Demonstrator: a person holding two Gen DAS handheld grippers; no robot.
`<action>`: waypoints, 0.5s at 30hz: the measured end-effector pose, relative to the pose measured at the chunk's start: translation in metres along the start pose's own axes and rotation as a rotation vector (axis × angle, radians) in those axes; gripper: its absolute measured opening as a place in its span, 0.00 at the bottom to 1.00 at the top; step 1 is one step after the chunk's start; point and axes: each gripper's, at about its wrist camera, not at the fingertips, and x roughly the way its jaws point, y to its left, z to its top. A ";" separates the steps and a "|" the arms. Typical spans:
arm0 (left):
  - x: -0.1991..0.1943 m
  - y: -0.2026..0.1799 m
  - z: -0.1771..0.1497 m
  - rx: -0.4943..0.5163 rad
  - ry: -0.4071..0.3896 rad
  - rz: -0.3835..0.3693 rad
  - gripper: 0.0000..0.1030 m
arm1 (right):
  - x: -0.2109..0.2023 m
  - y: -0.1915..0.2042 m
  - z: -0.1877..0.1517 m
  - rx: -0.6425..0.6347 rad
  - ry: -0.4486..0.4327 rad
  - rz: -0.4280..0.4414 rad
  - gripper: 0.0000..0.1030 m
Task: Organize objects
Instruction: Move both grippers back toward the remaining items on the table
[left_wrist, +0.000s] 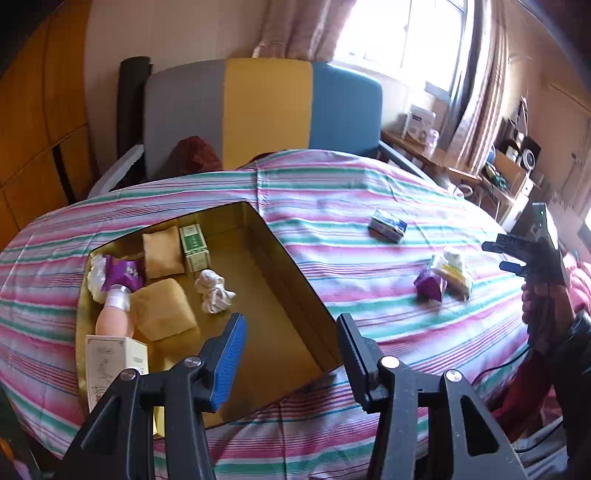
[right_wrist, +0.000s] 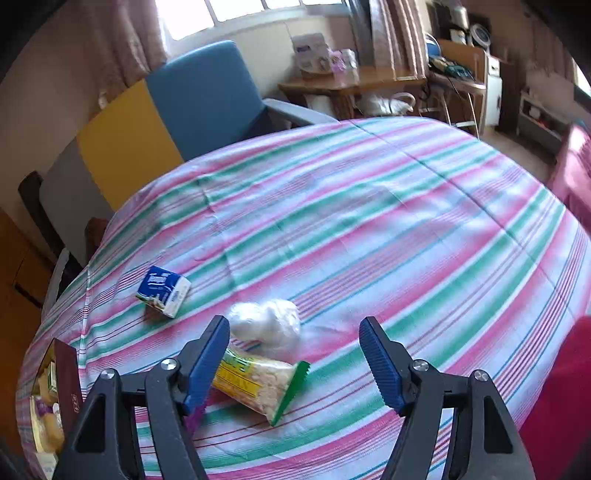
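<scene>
An open gold box (left_wrist: 291, 284) lies on the striped bedspread (left_wrist: 369, 184). Inside are two tan pads, a green carton (left_wrist: 194, 243), a white rolled cloth (left_wrist: 214, 291), a purple packet, a pink bottle (left_wrist: 110, 317) and a cream carton. My left gripper (left_wrist: 291, 321) hangs open over the box's near right part, holding nothing. To the right lie a blue tissue pack (right_wrist: 164, 291), a white plastic bag (right_wrist: 269, 325), a yellow-green snack packet (right_wrist: 258, 384) and a purple packet (left_wrist: 430, 284). My right gripper (right_wrist: 294, 323) is open just above the snack packet and bag, not gripping either.
A chair with a grey, yellow and blue back (left_wrist: 266, 110) stands beyond the bed. A wooden table (right_wrist: 351, 81) with boxes sits under the window, shelves to its right. Red fabric (right_wrist: 569, 369) borders the bed's right side. A hand holds the right gripper (left_wrist: 496, 255).
</scene>
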 end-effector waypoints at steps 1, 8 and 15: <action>0.003 -0.004 0.001 0.009 0.008 -0.004 0.49 | 0.000 -0.005 0.000 0.035 0.001 0.022 0.71; 0.025 -0.033 0.010 0.038 0.065 -0.068 0.49 | 0.003 -0.007 0.001 0.073 0.014 0.058 0.71; 0.061 -0.061 0.033 0.015 0.158 -0.165 0.49 | 0.002 -0.009 -0.001 0.091 0.015 0.080 0.71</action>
